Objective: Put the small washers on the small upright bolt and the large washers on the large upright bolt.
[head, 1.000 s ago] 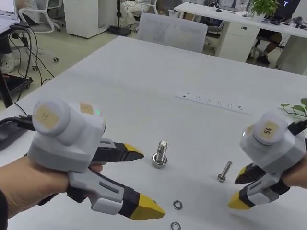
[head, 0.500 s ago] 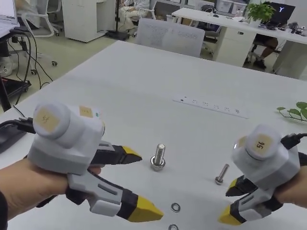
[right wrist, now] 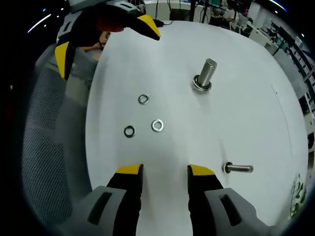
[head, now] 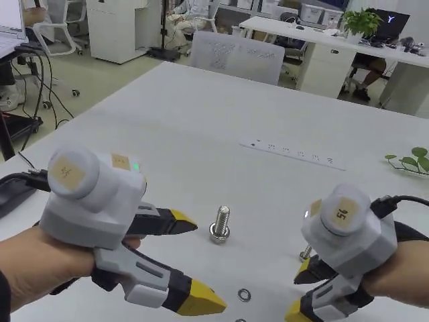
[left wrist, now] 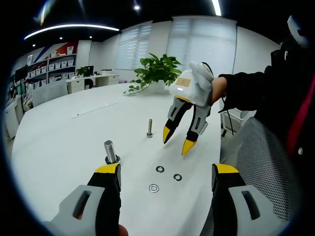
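Right gripper view: three flat metal ring washers [right wrist: 157,125] lie loose on the smooth white table [right wrist: 246,98] beside the threaded large upright bolt [right wrist: 204,74]. The slim small upright bolt [right wrist: 238,168] stands near it. The yellow-tipped left gripper [left wrist: 166,169] and right gripper [right wrist: 160,172] gape empty.

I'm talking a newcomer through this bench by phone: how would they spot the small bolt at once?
On the white table, two bolts stand upright beyond three loose washers. The small bolt stands close by the right gripper, apart from the washers. It is far slimmer than the large bolt beside the left gripper.
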Action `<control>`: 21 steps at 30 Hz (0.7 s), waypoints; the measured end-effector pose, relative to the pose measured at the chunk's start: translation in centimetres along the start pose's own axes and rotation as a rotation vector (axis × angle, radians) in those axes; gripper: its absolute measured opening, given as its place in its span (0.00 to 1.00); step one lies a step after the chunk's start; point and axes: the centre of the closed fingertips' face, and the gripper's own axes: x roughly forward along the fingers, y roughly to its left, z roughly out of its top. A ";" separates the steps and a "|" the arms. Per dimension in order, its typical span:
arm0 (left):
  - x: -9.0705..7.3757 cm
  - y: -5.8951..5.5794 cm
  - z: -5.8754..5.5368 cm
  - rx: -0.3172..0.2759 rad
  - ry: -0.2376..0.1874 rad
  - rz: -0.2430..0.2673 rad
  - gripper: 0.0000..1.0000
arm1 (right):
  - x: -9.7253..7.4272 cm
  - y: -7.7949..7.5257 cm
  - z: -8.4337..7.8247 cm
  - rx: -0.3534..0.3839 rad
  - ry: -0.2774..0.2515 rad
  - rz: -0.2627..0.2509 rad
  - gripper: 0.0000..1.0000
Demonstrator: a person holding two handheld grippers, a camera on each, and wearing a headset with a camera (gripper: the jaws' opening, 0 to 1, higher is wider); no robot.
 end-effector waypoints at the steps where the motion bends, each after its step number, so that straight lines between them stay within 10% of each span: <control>1: 0.0 0.0 0.0 0.000 0.000 0.000 0.75 | 0.1 0.1 0.2 -0.005 0.000 0.002 0.37; 21: -0.2 0.0 -0.1 0.004 0.005 0.003 0.75 | 1.6 1.2 3.9 -0.095 -0.005 0.028 0.34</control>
